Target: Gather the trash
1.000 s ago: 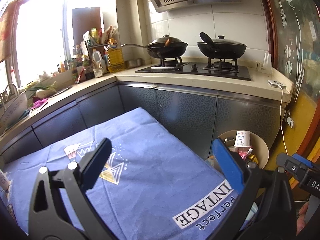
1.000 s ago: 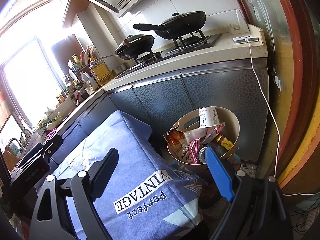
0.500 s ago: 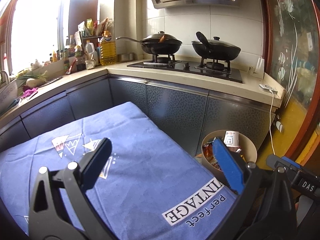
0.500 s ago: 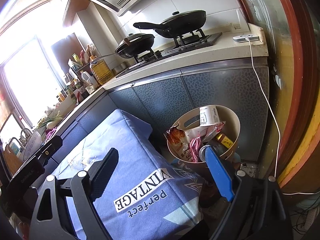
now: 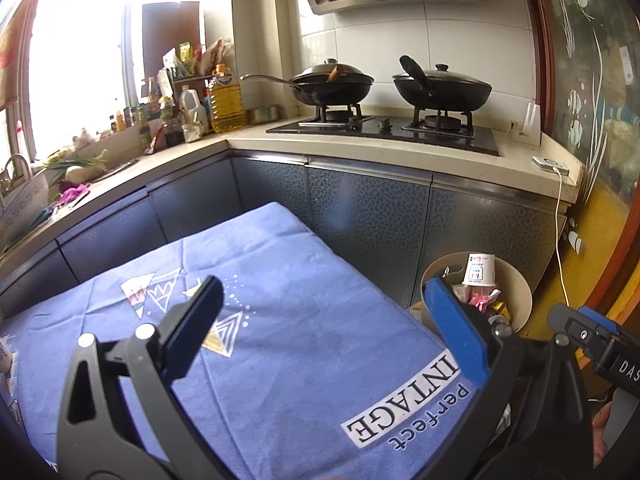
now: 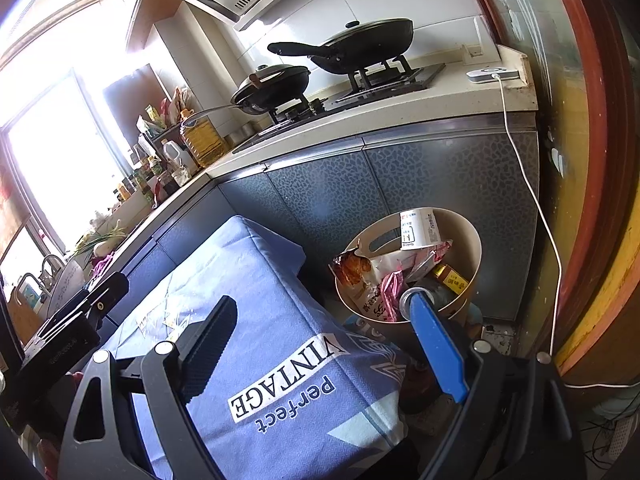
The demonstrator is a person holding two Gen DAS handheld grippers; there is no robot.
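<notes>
A beige round trash bin (image 6: 468, 240) stands on the floor beside the table, against the grey cabinets; it also shows in the left wrist view (image 5: 520, 284). It holds a white cup (image 6: 418, 227), snack wrappers (image 6: 372, 276), a can and a yellow packet. My left gripper (image 5: 324, 320) is open and empty above the blue tablecloth (image 5: 280, 320). My right gripper (image 6: 324, 336) is open and empty over the table's corner (image 6: 280, 360), its blue finger (image 6: 438, 344) in front of the bin.
Grey cabinets (image 5: 368, 216) and a countertop with a gas hob and two black pans (image 5: 332, 84) run behind. Bottles (image 5: 224, 100) crowd the corner by the window. A white cable (image 6: 528, 188) hangs from the counter's right end. A sink (image 5: 24, 196) is at far left.
The left gripper has shifted slightly, so the view of the table and bin has changed a little. The right gripper has stayed nearly still. Both stay open and empty.
</notes>
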